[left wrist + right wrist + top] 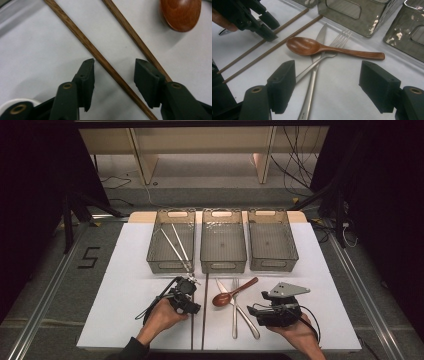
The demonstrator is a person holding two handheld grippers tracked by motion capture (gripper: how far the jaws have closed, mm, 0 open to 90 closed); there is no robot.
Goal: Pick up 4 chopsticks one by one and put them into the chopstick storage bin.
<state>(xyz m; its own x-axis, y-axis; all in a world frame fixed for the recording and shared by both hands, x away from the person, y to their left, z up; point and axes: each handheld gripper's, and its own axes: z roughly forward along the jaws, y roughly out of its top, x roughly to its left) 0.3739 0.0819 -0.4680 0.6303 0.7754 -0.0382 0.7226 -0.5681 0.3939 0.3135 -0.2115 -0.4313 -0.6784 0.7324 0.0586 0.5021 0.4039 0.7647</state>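
Observation:
Two wooden chopsticks [192, 330] [204, 320] lie side by side, pointing away from me, at the table's front. My left gripper [192, 307] is down over them. In the left gripper view one chopstick [100, 57] runs slantwise between the jaws of that gripper [113, 63]. Neither pad touches it, so the gripper is open. The other chopstick [130, 32] passes just outside the right-hand jaw. My right gripper [254, 309] [327, 67] stands wide open with nothing gripped. It faces a wooden spoon [312, 46] that lies over a crossed metal fork [337, 40] and knife [314, 75].
Three clear bins [171, 265] [223, 265] [272, 265] stand in a row at the back of the white mat. The left bin holds metal chopsticks [175, 245]. The spoon [232, 294], fork [234, 320] and knife [247, 322] lie between my two grippers.

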